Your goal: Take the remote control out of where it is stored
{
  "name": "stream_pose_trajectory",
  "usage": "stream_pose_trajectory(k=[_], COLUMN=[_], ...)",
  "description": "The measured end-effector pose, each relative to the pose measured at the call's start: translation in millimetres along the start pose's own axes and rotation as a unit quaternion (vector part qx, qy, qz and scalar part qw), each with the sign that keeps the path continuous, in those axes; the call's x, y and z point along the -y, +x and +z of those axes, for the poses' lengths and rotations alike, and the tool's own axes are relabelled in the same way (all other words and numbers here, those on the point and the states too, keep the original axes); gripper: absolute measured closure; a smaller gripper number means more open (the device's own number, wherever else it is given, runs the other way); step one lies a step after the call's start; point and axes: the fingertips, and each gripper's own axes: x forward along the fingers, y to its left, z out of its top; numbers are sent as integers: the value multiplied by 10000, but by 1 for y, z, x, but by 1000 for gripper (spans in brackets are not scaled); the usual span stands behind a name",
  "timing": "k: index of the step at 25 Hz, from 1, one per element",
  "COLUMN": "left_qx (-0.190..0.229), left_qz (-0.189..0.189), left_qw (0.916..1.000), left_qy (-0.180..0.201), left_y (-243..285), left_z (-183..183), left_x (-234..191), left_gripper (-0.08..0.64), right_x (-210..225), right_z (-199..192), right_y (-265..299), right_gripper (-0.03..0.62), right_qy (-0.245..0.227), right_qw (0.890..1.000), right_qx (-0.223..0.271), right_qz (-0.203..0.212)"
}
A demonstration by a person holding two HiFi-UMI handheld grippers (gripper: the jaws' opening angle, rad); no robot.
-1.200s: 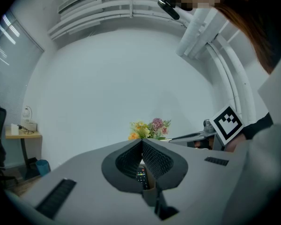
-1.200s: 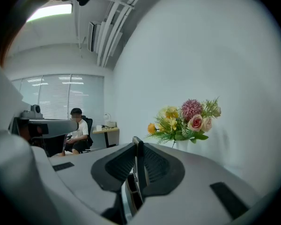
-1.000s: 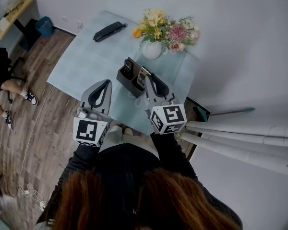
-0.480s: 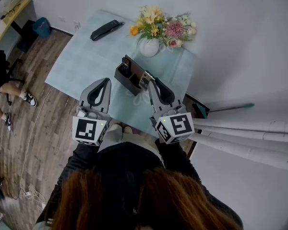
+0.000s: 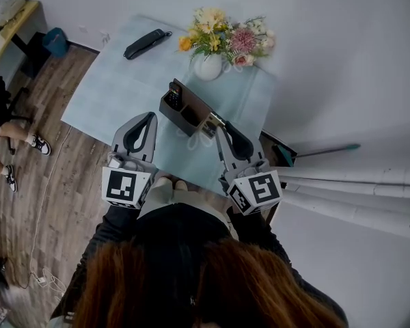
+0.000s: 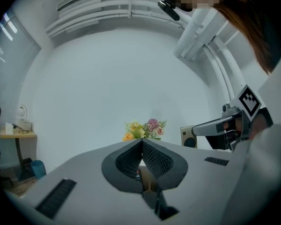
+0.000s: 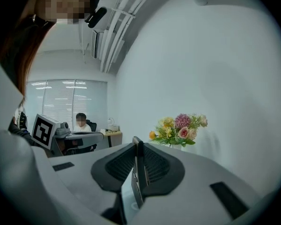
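A dark open-topped holder stands on the pale blue table, with one dark remote upright in its far end. My right gripper is shut on a slim beige-and-black remote control, which hangs just off the holder's near right corner. In the right gripper view that remote stands edge-on, clamped between the pads of the right gripper. My left gripper hovers left of the holder, shut and empty; in its own view the left gripper shows its pads touching.
A white vase of flowers stands behind the holder. A black remote-like device lies at the table's far left. A white wall runs along the right. Wooden floor and a seated person's legs are at the left.
The right gripper has drawn back toward me and to the right with the beige remote, taking it out of the holder's near end. The left gripper has stayed put.
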Motion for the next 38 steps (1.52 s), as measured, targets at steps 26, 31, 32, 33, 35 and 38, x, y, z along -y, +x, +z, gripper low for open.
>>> stream_pose_trajectory(k=[26, 31, 32, 33, 35, 38], left_qx=[-131, -143, -149, -155, -162, -173], left_qz=[-74, -54, -48, -40, -26, -21], left_qw=[9999, 9999, 9999, 9999, 9998, 9998], left_qy=[27, 6, 18, 36, 58, 73], left_y=[-1, -1, -1, -2, -1, -1], left_z=[-8, -8, -8, -9, -9, -9], left_x=[8, 8, 7, 7, 7, 8], left_gripper=[555, 555, 555, 555, 555, 555], right_x=[36, 57, 60, 63, 69, 76], right_z=[-160, -163, -164, -165, -167, -170], right_y=[-18, -15, -13, -11, -6, 0], right_gripper=[529, 529, 529, 529, 529, 529], right_qy=[966, 1350, 1440, 1511, 1611, 1683], right_qw=[9832, 9806, 9799, 9792, 9778, 9768], right_qx=[-1520, -1393, -1365, -1347, -1340, -1322], right_qz=[-313, -291, -223, -155, -48, 45])
